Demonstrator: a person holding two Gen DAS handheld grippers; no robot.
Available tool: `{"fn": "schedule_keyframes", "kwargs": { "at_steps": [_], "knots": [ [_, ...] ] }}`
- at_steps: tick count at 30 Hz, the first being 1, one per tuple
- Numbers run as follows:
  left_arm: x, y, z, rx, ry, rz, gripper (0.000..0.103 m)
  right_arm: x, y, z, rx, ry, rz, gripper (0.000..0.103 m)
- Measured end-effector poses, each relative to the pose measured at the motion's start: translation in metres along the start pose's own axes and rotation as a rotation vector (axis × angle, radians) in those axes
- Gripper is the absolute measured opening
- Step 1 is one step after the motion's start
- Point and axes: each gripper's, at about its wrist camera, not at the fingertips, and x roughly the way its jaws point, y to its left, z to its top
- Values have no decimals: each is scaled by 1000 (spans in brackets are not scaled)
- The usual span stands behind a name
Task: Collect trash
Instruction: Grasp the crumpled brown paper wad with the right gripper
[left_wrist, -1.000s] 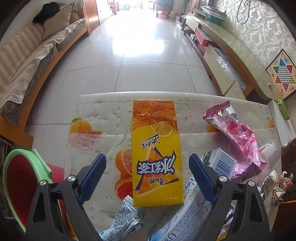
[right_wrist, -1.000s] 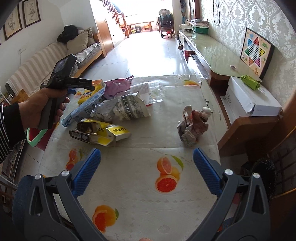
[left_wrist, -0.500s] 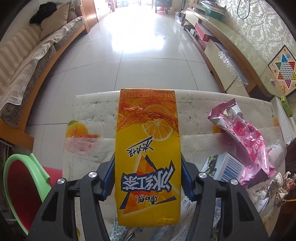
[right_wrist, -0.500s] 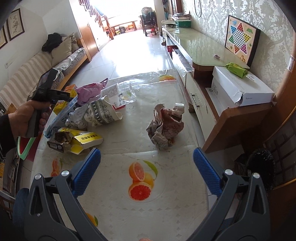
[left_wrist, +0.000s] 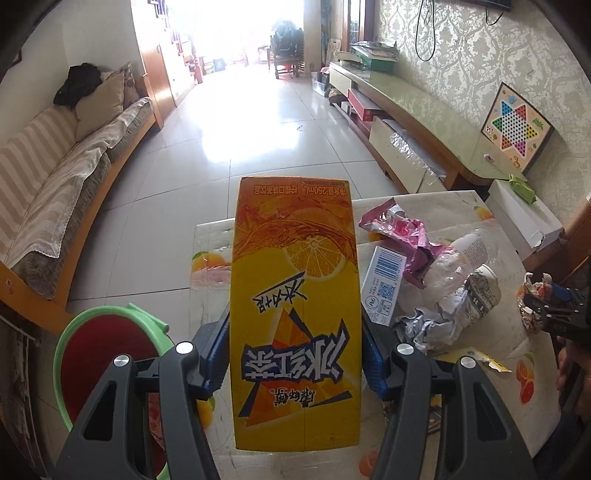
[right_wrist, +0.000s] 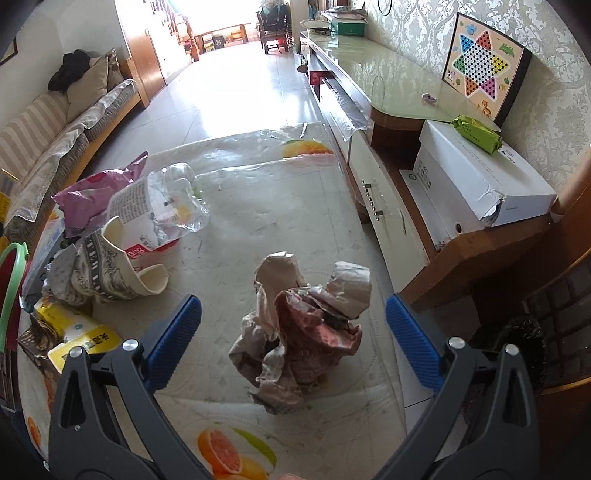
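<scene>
My left gripper (left_wrist: 295, 350) is shut on a yellow and orange drink carton (left_wrist: 295, 302) and holds it lifted above the table. A red bin with a green rim (left_wrist: 99, 354) stands on the floor at the lower left. My right gripper (right_wrist: 293, 339) is open, its blue pads on either side of a crumpled paper wad (right_wrist: 299, 332) on the table, not touching it. The right gripper also shows at the right edge of the left wrist view (left_wrist: 554, 314), by the same wad (left_wrist: 532, 299).
More trash lies on the fruit-print tablecloth (right_wrist: 258, 206): a pink wrapper (left_wrist: 402, 236), a blue-white box (left_wrist: 384, 284), a crushed clear bottle (right_wrist: 166, 206), a printed paper cup (right_wrist: 107, 273), a yellow packet (right_wrist: 70, 336). A sofa (left_wrist: 55, 192) stands left, a low cabinet (right_wrist: 461, 206) right.
My left gripper has lifted the carton higher off the table and tilted up. My right gripper has moved forward so the paper wad now sits between its open fingers.
</scene>
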Motion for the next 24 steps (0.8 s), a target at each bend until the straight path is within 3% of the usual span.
{"fn": "schedule_keyframes", "kwargs": {
  "at_steps": [3, 6, 7, 11, 18, 24],
  "knots": [
    [-16, -1, -9, -8, -16, -24, 56, 8, 3, -4, -13, 13, -15, 95],
    [-22, -9, -19, -7, -18, -35, 56, 14, 4, -9, -5, 45, -24, 79],
    [-25, -12, -22, -1, -20, -42, 56, 15, 5, -10, -5, 53, -30, 64],
    [-31, -20, -33, -10, -25, -65, 56, 4, 8, -11, -15, 43, -42, 51],
    [-44, -3, -49, -70, -57, -72, 56, -44, 31, -9, -66, -27, -26, 49],
    [-61, 38, -67, -142, -94, -47, 56, -92, 73, -10, -129, -96, 18, 49]
  ]
}}
